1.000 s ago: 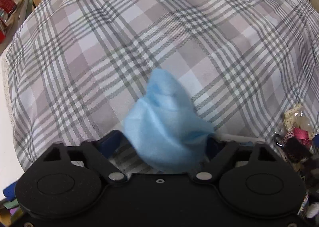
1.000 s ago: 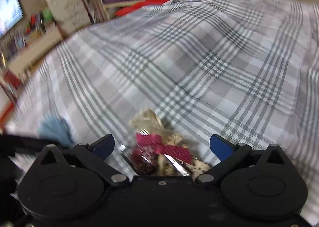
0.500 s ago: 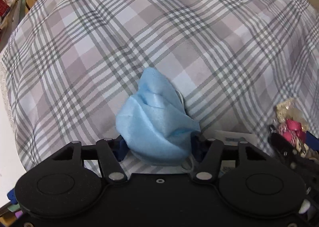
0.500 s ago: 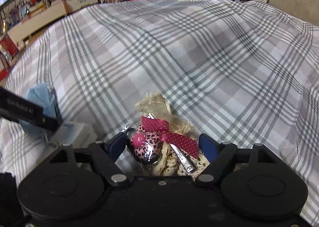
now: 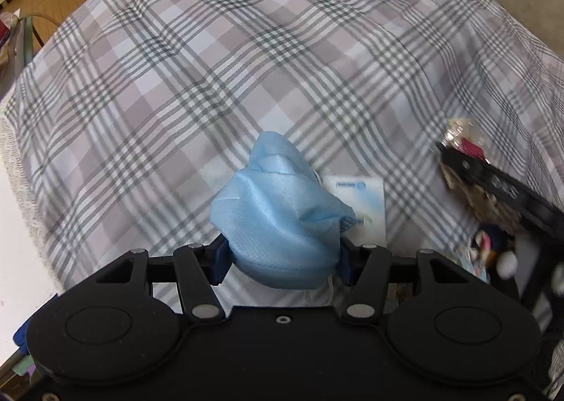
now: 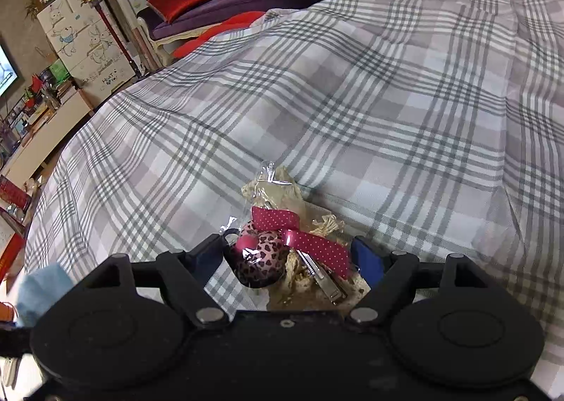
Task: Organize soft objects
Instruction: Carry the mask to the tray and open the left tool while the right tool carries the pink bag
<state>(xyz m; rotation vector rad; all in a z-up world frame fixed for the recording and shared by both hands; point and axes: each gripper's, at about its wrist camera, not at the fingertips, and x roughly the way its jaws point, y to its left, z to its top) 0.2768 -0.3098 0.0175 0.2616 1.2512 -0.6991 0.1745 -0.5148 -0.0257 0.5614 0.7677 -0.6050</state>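
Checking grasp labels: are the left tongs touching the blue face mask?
Touching. In the left wrist view the left tongs have just been closing, and both blue pads press into the sides of the blue face mask, which bulges out between them.

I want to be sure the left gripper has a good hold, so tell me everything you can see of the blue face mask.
The blue face mask is a light blue disposable one of non-woven fabric, crumpled and folded into a peaked bundle. The left gripper has just been closing on it, and its dark blue pads press the lower part from both sides. A thin white ear loop hangs below it. It appears lifted above the plaid cloth, with a white packet behind it.
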